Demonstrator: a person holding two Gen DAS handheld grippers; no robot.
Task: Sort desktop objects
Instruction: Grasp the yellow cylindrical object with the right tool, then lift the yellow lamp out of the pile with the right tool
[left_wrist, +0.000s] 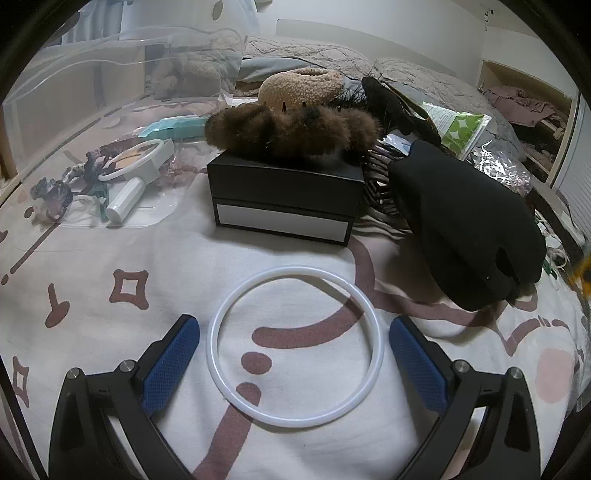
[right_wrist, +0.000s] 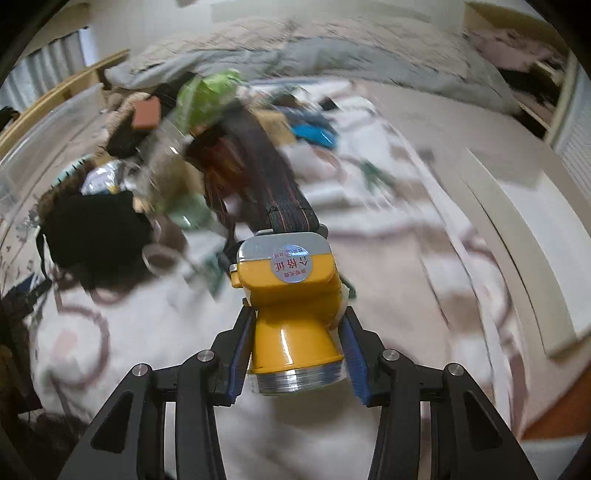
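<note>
In the right wrist view, my right gripper (right_wrist: 297, 328) is shut on a yellow headlamp (right_wrist: 291, 295). Its silver lens rim faces the camera and its dark strap (right_wrist: 269, 173) trails away above the bed. The background there is blurred. In the left wrist view, my left gripper (left_wrist: 294, 330) stands open just above the patterned sheet. A white plastic ring (left_wrist: 295, 347) lies flat between its blue pads, touching neither. A black box (left_wrist: 284, 195) with a brown fur clip (left_wrist: 291, 125) on top sits beyond the ring. A black glove (left_wrist: 465, 221) lies to the right.
A clear plastic tray (left_wrist: 110, 177) with a white tube and trinkets lies at the left. A wicker basket (left_wrist: 380, 181), a green-dotted packet (left_wrist: 458, 125) and foil wrappers crowd the back right. A white board (right_wrist: 517, 251) lies along the bed's right side. Grey bedding is heaped behind.
</note>
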